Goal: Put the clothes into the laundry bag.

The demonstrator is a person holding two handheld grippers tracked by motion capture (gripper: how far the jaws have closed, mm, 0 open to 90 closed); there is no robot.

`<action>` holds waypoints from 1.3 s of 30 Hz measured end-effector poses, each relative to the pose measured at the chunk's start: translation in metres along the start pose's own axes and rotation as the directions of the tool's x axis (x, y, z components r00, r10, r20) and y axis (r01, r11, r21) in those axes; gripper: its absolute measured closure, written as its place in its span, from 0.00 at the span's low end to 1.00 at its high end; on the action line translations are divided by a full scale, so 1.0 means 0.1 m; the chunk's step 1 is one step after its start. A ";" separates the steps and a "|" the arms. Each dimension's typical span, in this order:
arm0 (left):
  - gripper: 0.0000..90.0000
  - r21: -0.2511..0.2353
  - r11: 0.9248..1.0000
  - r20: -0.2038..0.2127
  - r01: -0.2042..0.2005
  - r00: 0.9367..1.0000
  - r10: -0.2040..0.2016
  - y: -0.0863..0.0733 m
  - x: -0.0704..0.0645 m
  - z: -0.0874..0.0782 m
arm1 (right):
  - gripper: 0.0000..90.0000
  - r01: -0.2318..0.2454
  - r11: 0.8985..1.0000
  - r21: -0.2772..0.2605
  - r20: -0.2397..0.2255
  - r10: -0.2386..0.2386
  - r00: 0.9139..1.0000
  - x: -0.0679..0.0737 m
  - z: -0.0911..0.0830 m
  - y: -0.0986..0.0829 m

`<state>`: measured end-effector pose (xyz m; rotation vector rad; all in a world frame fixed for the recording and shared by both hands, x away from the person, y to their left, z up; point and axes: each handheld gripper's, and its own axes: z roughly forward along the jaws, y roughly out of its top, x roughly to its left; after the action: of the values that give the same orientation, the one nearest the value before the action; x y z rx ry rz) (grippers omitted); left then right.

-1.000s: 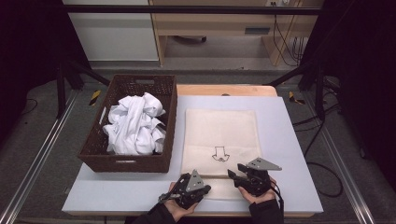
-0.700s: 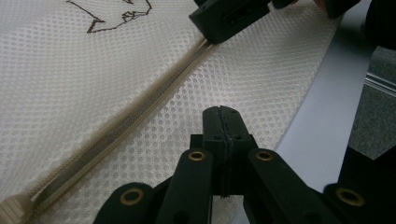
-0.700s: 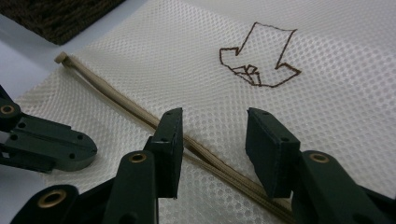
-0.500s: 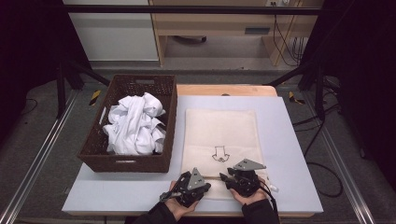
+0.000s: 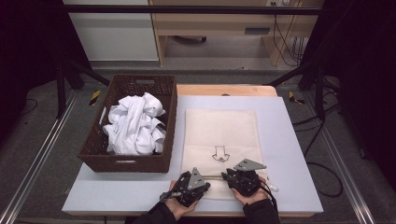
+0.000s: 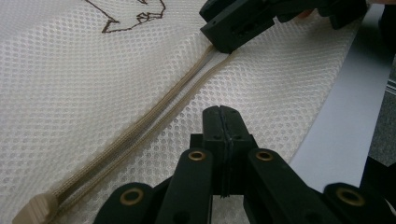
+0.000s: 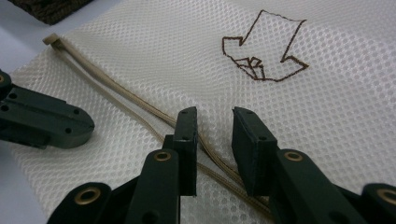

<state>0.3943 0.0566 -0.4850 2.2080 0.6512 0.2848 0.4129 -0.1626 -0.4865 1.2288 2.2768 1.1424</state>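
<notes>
A cream mesh bag (image 5: 219, 130) with a brown arrow drawing (image 5: 219, 154) lies flat on the table. Its tan zipper (image 6: 154, 116) runs along the edge nearest me. My left gripper (image 5: 207, 182) sits on the bag's near left part, pointing right; its jaws are shut, with the tips (image 6: 223, 116) against the mesh beside the zipper. My right gripper (image 5: 227, 177) faces it from the right. In the right gripper view it stands open (image 7: 212, 123), with the zipper (image 7: 116, 93) passing between the jaws. The zipper's end tab (image 7: 53, 39) lies beyond the left gripper (image 7: 70, 126).
A dark wicker basket (image 5: 93, 154) holding crumpled white cloth (image 5: 135, 123) stands left of the bag. The grey table top (image 5: 289, 154) has bare strips to the right and at the front left. Its front edge runs just under my hands.
My right gripper has slid left along the bag's near edge toward the left gripper, and its jaws now straddle the zipper. The left gripper has stayed in place.
</notes>
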 end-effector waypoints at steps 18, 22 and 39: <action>0.98 0.004 1.000 0.012 0.002 1.000 -0.002 0.03 -0.01 -0.01 | 0.99 -0.034 0.999 -0.018 -0.003 0.034 0.999 -0.02 -0.06 0.03; 0.94 -0.015 1.000 -0.001 -0.017 1.000 0.017 0.10 -0.01 -0.06 | 0.99 -0.049 0.998 -0.042 -0.017 0.048 0.999 -0.03 -0.12 0.06; 0.58 0.021 0.995 -0.125 -0.099 0.987 0.101 0.42 0.16 0.21 | 0.99 -0.067 0.994 -0.083 -0.028 0.065 0.998 -0.05 -0.21 0.12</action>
<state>0.4308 0.0287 -0.4672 2.2544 0.6129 0.4756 0.4106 -0.1735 -0.4648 1.2724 2.1971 1.2698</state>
